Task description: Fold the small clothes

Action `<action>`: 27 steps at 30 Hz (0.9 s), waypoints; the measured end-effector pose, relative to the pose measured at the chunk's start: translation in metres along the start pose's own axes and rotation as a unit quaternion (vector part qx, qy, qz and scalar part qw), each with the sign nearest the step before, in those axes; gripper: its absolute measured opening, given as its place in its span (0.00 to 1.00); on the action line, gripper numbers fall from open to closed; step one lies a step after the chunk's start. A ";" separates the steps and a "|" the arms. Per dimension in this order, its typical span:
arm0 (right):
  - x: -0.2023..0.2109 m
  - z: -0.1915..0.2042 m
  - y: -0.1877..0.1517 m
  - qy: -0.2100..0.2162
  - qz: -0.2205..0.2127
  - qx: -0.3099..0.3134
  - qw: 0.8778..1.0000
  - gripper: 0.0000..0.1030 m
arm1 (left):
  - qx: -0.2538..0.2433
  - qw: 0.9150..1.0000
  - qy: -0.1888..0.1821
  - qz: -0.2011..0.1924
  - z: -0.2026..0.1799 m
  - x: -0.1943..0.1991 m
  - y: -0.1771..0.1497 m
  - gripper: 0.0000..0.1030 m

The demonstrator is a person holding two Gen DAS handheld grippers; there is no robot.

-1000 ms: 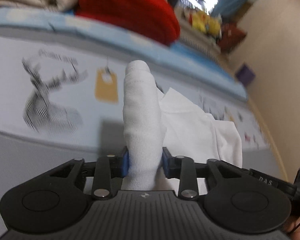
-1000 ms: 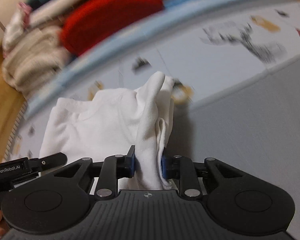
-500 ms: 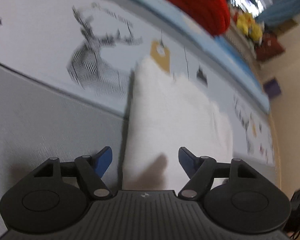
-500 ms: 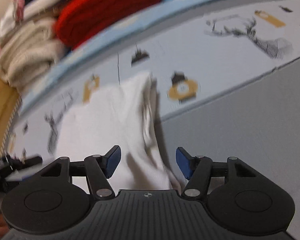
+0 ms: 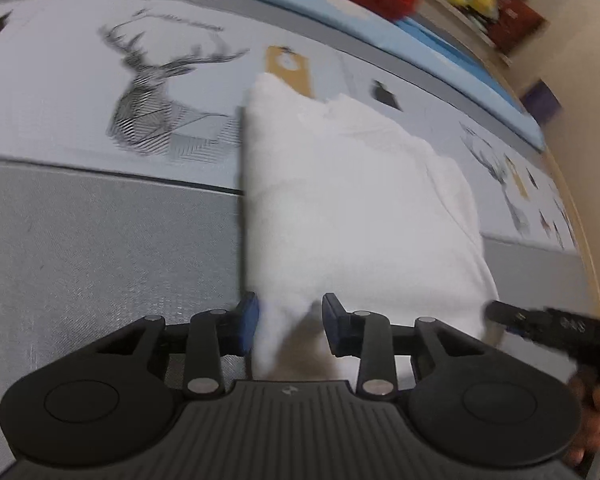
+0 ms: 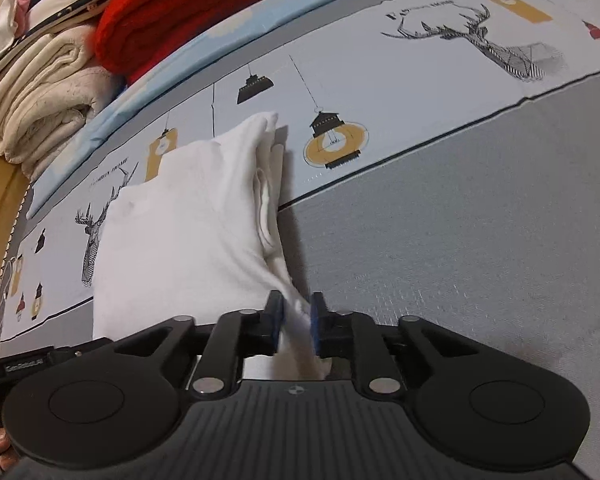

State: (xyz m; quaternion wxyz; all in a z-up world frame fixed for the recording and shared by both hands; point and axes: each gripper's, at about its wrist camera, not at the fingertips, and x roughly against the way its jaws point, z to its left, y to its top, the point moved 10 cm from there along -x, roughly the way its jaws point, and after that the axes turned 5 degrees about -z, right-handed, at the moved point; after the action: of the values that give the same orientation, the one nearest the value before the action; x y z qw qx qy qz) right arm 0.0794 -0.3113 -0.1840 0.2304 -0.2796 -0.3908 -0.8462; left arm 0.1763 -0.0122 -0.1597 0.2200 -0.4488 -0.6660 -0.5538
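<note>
A white garment (image 5: 360, 200) lies folded flat on the bed sheet, its long fold edge running away from me. In the left wrist view my left gripper (image 5: 290, 328) is at the garment's near left corner. Its jaws are closing, with a pinch of white cloth between the blue pads. In the right wrist view the same garment (image 6: 188, 240) shows stacked layers along its right edge. My right gripper (image 6: 296, 320) is at the near right corner, its jaws closing narrowly on a bunch of cloth.
The sheet has a grey band (image 6: 480, 220) near me and a pale band printed with deer (image 5: 160, 92) and lanterns (image 6: 334, 140) beyond. A red knit (image 6: 188, 12) and cream folded blankets (image 6: 40, 100) are piled at the back. The other gripper's body (image 5: 540, 324) shows at right.
A second ago both grippers held the cloth raised. They then opened wide with the garment laid flat. Now both have closed on its near corners, and the left has sunk lower.
</note>
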 end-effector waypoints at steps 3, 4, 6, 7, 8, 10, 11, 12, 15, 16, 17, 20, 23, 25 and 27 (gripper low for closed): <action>-0.009 -0.001 -0.014 -0.004 0.046 0.027 0.999 0.20 | -0.043 0.996 0.047 0.058 0.010 -0.015 -0.029 0.33; -0.011 -0.006 -0.019 -0.021 0.058 0.038 0.997 0.20 | -0.043 0.997 0.045 0.052 0.009 -0.014 -0.029 0.33; -0.012 -0.012 -0.021 -0.026 0.066 0.028 0.997 0.18 | -0.035 0.998 0.038 0.028 0.006 -0.004 -0.021 0.33; -0.009 -0.012 -0.019 -0.022 0.059 0.021 0.998 0.18 | -0.037 0.999 0.033 0.013 0.005 0.002 -0.018 0.33; -0.007 -0.013 -0.016 -0.022 0.052 0.021 0.998 0.18 | -0.042 0.998 0.036 0.011 0.006 0.003 -0.019 0.33; -0.004 -0.015 -0.016 -0.025 0.048 0.029 0.998 0.20 | -0.065 0.995 0.069 0.040 0.015 -0.004 -0.033 0.38; -0.003 -0.017 -0.017 -0.030 0.051 0.033 0.998 0.23 | -0.077 0.993 0.078 0.040 0.014 -0.003 -0.038 0.42; -0.001 -0.021 -0.019 -0.040 0.054 0.043 0.997 0.31 | -0.095 0.991 0.088 0.025 0.011 0.004 -0.036 0.43; 0.013 -0.035 -0.020 -0.098 0.047 0.074 0.991 0.33 | -0.142 0.980 0.129 -0.046 -0.001 0.041 -0.021 0.63; 0.020 -0.041 -0.017 -0.117 0.034 0.084 0.989 0.33 | -0.154 0.975 0.139 -0.075 -0.007 0.057 -0.015 0.78; 0.031 -0.045 -0.011 -0.126 0.015 0.089 0.988 0.33 | -0.164 0.970 0.146 -0.103 -0.014 0.073 -0.010 0.87; 0.076 -0.043 0.014 -0.115 -0.082 0.098 0.985 0.35 | -0.196 0.952 0.164 -0.171 -0.041 0.123 -0.004 0.89; 0.131 -0.026 0.025 -0.095 -0.172 0.138 0.971 0.57 | -0.199 0.937 0.175 -0.228 -0.073 0.169 -0.016 1.00; 0.159 -0.016 0.016 -0.068 -0.193 0.152 0.967 0.60 | -0.182 0.933 0.174 -0.258 -0.090 0.197 -0.034 1.00; 0.184 -0.008 -0.002 -0.035 -0.204 0.158 0.966 0.66 | -0.165 0.937 0.165 -0.261 -0.102 0.213 -0.057 1.00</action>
State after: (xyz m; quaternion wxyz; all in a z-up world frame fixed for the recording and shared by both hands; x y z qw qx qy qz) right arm -0.0598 -0.3479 -0.0686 0.0805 -0.1837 -0.5761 -0.7924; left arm 0.0003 -0.0314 0.0074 0.0970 -0.1913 -0.6131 -0.7604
